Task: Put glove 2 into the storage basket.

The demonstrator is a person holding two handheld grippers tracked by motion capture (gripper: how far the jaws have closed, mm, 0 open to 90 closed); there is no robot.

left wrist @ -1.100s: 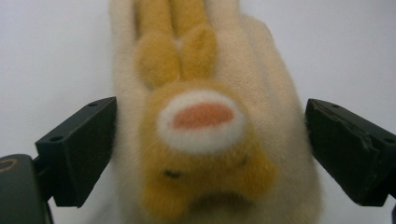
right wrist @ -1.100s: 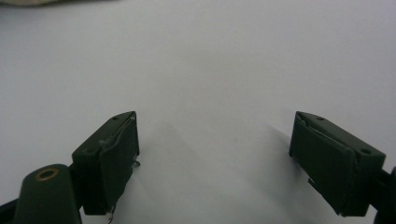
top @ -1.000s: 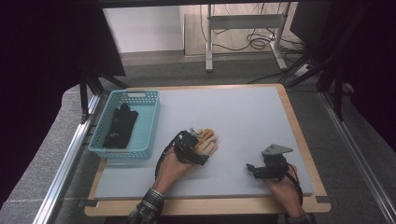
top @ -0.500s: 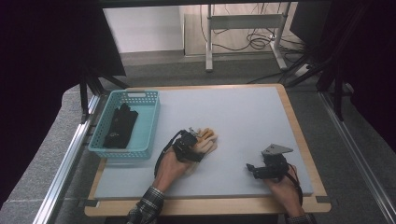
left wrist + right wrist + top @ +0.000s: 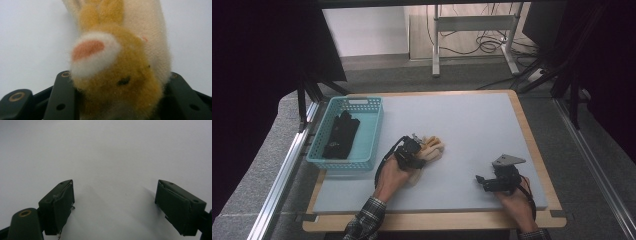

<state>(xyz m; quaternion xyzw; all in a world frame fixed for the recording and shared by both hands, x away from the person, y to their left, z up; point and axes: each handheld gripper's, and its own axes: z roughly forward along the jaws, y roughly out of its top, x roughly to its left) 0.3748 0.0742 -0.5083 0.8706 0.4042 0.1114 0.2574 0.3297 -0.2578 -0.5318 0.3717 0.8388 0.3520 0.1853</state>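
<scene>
In the high view the left tool (image 5: 421, 147) sits just left of the frame's centre, on a tan and cream plush toy (image 5: 433, 149) that lies on the grey surface (image 5: 472, 130). Its jaws have just been closing, and in the left gripper view the toy (image 5: 117, 75) is wedged between the 2 black jaws, its fur bulging against both. The right tool (image 5: 482, 181) rests at the lower right of the frame, well apart from the toy; in the right gripper view its jaws stand wide apart with only bare surface (image 5: 112, 157) between them. A teal basket (image 5: 324, 150) holding a black item (image 5: 341, 134) sits at centre left.
</scene>
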